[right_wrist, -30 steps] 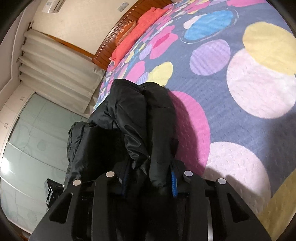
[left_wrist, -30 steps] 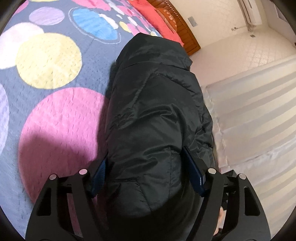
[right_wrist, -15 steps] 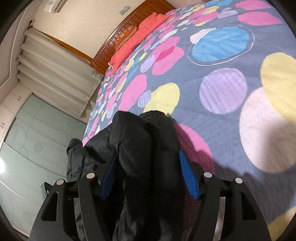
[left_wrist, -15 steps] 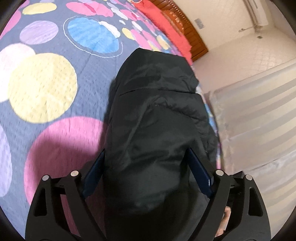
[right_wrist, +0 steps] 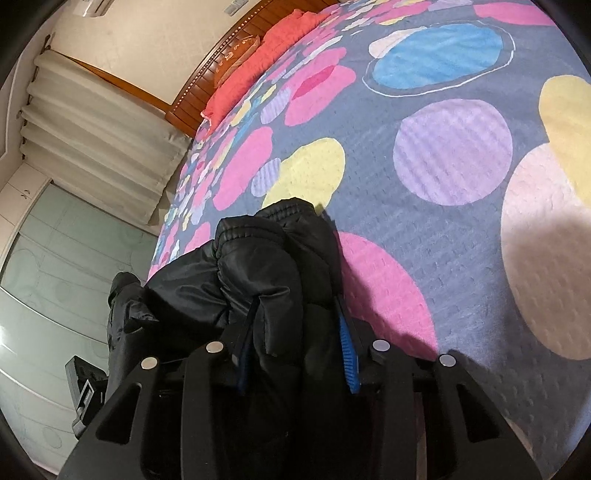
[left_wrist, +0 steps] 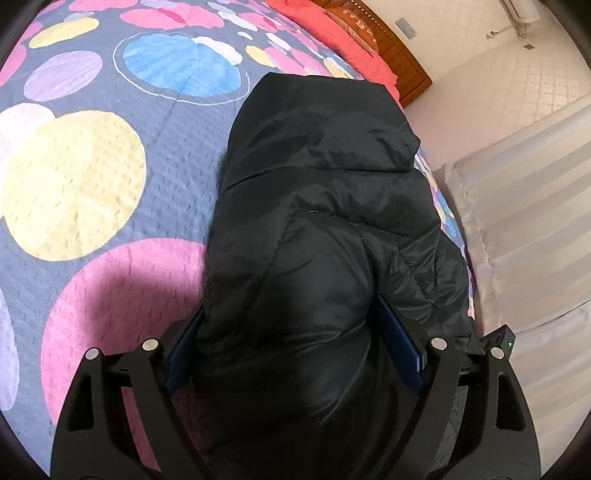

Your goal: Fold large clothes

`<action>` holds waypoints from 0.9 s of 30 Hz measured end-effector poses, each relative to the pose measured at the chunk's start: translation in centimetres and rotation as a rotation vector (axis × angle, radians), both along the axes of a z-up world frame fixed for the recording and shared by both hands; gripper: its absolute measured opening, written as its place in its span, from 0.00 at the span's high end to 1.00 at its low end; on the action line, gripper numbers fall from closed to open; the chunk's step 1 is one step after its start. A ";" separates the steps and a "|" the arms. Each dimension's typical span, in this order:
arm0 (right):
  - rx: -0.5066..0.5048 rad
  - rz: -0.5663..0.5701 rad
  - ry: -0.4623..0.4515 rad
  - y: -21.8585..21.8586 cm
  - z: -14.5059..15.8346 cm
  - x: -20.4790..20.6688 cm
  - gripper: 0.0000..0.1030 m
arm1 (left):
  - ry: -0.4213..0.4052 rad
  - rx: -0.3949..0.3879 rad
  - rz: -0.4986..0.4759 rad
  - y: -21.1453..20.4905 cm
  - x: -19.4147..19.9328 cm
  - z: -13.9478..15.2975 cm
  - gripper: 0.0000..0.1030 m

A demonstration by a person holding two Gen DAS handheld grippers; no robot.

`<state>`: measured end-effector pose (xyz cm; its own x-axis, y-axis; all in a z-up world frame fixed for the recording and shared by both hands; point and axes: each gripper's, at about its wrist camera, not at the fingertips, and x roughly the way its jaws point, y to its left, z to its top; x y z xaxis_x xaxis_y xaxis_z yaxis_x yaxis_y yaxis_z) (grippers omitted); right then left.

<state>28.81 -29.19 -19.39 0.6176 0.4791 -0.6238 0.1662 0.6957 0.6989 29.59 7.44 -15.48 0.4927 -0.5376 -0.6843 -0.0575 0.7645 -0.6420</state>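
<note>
I hold a black padded jacket (left_wrist: pixel 325 229) with both of my grippers, and it lies on the bed (left_wrist: pixel 110 206), near the bed's edge that faces the curtains (left_wrist: pixel 524 229). In my left gripper (left_wrist: pixel 291 354) the jaws stand wide apart, and a thick bulge of the jacket fills all the space between them; the blue pads (left_wrist: pixel 400 356) touch the fabric on both sides, so the jaws are clamped on this bulk. From there the jacket stretches away from me over the dotted bedspread, with its hood-like end lying farthest, toward the red pillows (left_wrist: pixel 332 33) and the wooden headboard (left_wrist: pixel 402 62). In my right gripper (right_wrist: pixel 295 350) the jaws are closer together and they pinch a narrower fold of the same jacket (right_wrist: pixel 258 273), with one blue pad (right_wrist: pixel 347 354) pressed on the fabric's right side. The ribbed cuff end (right_wrist: pixel 288 214) sits just ahead of these jaws on the bedspread, and the rest of the jacket hangs to the left over the bed's edge.
</note>
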 end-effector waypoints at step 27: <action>0.077 -0.015 -0.019 0.0 1.2 -9.5 0.41 | -0.060 0.017 0.016 0.1 -9.3 2.5 0.15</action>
